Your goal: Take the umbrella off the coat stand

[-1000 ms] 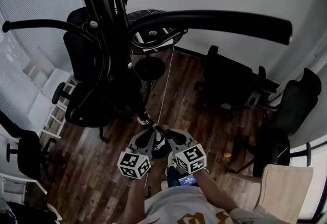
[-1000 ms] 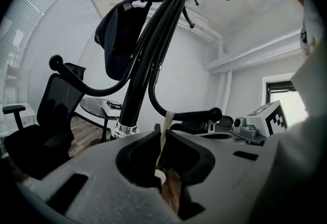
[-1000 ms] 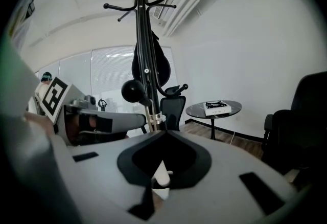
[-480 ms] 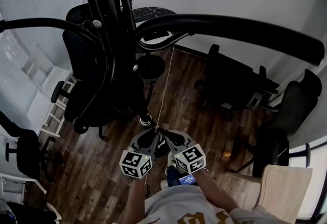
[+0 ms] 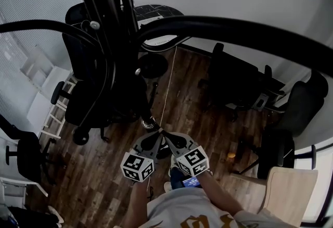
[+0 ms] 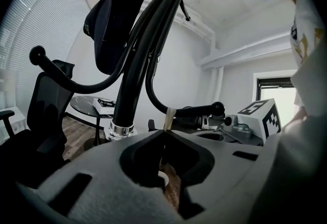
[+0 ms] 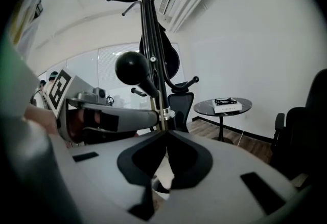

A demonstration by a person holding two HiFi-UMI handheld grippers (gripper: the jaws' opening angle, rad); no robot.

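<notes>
- left gripper point(image 6: 164, 133): jaws pressed together. a pale strip point(image 6: 168, 118) sits just past the tips; i cannot tell whether it is pinched. i see nothing else between them.
- right gripper point(image 7: 166, 132): jaws likewise clenched tip to tip and, as far as i can see, empty. both grippers are held low and near my body, side by side, tips almost touching.
- umbrella point(image 6: 110, 28): i take it to be the dark navy bundle hung high on the coat stand point(image 7: 148, 39), against the pole and well above both grippers. in the head view i cannot separate it from the black shapes behind.
- handling, my estimate: light, soft loose fabric over stiff ribs. cloth would slip and bunch under the jaws, so i would take it by the top loop or the firm core and lift clear of the hook before pulling away.
- in the way: curved ball-ended arms point(image 5: 234, 29) sweep out between me and the pole, one ball point(image 7: 132, 67) just beyond the right gripper. fabric may snag on these.
- pole has a silver collar point(image 6: 122, 128) low down.
- further out: office chairs point(image 5: 231, 84) to the far right and left, a round side table point(image 7: 225, 108) at the far wall, and a thin pale cable point(image 5: 169, 81) across the wood floor.
</notes>
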